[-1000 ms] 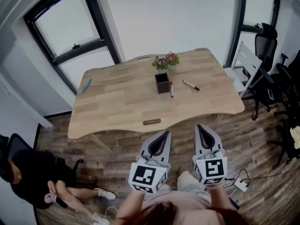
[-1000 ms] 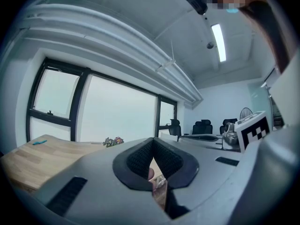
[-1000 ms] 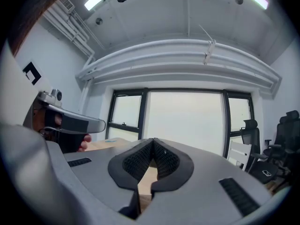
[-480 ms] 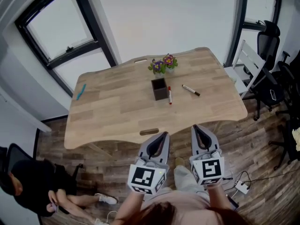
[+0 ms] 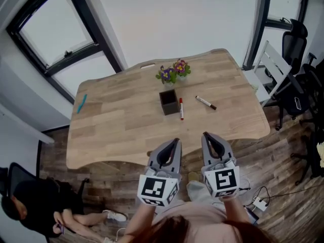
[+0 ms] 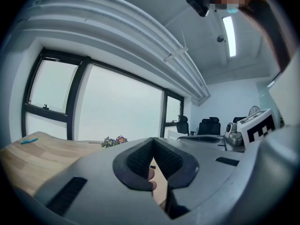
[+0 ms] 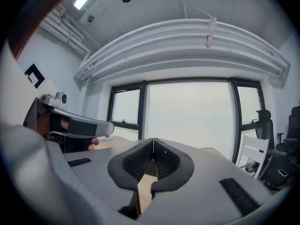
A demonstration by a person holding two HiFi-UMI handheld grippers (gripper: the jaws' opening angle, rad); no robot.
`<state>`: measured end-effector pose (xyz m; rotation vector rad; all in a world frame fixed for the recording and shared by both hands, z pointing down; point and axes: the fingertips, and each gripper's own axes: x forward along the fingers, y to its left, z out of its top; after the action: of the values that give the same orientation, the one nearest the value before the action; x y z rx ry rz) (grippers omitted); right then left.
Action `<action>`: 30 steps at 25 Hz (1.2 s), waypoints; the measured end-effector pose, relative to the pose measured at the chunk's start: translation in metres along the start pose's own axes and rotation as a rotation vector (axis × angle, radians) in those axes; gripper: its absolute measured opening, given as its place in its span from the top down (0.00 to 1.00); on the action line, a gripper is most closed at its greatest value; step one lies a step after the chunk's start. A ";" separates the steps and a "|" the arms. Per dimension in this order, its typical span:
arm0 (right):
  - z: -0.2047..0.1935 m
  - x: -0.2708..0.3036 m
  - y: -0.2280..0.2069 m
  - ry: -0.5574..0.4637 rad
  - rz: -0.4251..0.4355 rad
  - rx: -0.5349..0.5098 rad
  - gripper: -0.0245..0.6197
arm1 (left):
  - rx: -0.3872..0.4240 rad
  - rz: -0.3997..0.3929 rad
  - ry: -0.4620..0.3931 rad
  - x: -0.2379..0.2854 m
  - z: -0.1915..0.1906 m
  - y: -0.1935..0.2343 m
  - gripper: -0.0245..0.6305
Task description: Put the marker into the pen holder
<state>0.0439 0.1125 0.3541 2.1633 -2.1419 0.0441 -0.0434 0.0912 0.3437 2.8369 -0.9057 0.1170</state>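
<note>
The dark square pen holder (image 5: 168, 102) stands upright mid-table in the head view. A red-capped marker (image 5: 180, 108) lies just to its right, and a black-capped marker (image 5: 206, 103) lies further right. My left gripper (image 5: 175, 142) and right gripper (image 5: 206, 135) hang side by side at the table's near edge, well short of the holder. Both are shut with nothing in them. In the left gripper view the jaws (image 6: 152, 143) meet, and in the right gripper view the jaws (image 7: 153, 143) also meet. Neither gripper view shows the markers clearly.
A small pot of flowers (image 5: 172, 72) stands behind the holder on the wooden table (image 5: 116, 130). A blue object (image 5: 81, 103) lies at the table's left end. A white chair (image 5: 267, 67) and black office chairs (image 5: 298, 39) stand to the right. A person (image 5: 30, 209) sits on the floor at lower left.
The table has drawn closer and lower in the head view. Both grippers, still shut, now reach the table's near edge. The things on the table have not moved.
</note>
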 end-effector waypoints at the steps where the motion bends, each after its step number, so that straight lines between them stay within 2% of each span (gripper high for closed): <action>1: 0.000 0.008 -0.002 -0.001 0.011 0.001 0.96 | -0.002 0.006 0.001 0.006 0.000 0.004 0.96; 10: -0.011 0.062 -0.019 0.017 0.095 0.008 0.96 | -0.026 0.066 0.001 0.054 -0.003 0.026 0.96; 18: -0.030 0.090 -0.022 0.045 0.158 0.016 0.96 | -0.045 0.124 0.028 0.072 -0.019 0.046 0.96; 26: -0.043 0.111 -0.014 0.080 0.186 0.031 0.96 | -0.041 0.122 0.066 0.082 -0.031 0.062 0.96; 30: -0.051 0.124 -0.013 0.097 0.165 0.056 0.96 | -0.053 0.095 0.080 0.091 -0.037 0.074 0.96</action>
<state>0.0606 -0.0062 0.4154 1.9631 -2.2826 0.2190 -0.0132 -0.0138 0.4005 2.7198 -1.0102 0.2131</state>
